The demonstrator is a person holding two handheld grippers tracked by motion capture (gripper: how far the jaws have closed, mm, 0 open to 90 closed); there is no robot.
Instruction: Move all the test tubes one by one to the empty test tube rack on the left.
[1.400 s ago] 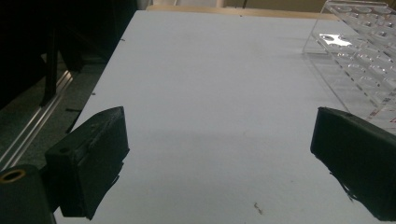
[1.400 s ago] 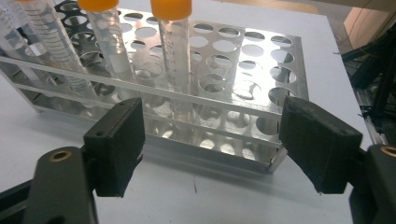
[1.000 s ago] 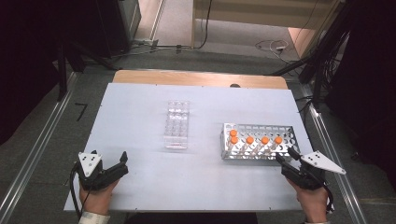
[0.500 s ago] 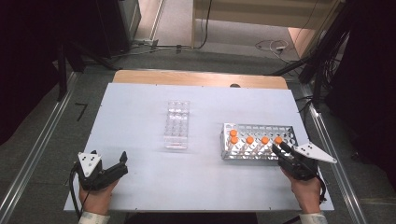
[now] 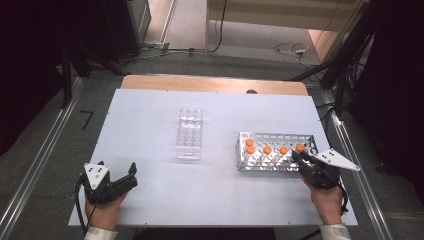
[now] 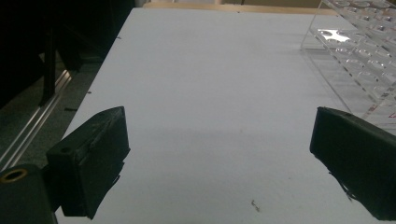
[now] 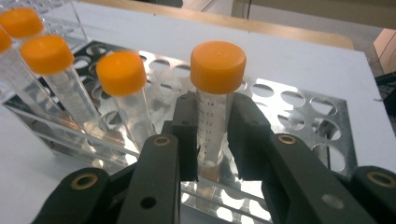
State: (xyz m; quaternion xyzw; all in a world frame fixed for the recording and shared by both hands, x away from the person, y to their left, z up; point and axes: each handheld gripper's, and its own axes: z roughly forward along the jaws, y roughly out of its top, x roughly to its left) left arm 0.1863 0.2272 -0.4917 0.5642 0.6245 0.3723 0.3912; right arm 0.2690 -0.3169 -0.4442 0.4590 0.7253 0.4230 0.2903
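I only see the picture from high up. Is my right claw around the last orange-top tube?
Observer: Yes. The right gripper view shows the right claw with one jaw on each side of the orange-capped tube, below its cap. I cannot tell if it is squeezing.
Operator: Is anything written on the tube?
Observer: Printed scale marks, with 14 near the top.
Operator: What about my left claw?
Observer: The left claw is wide open over the white table, with the clear rack ahead on its right.
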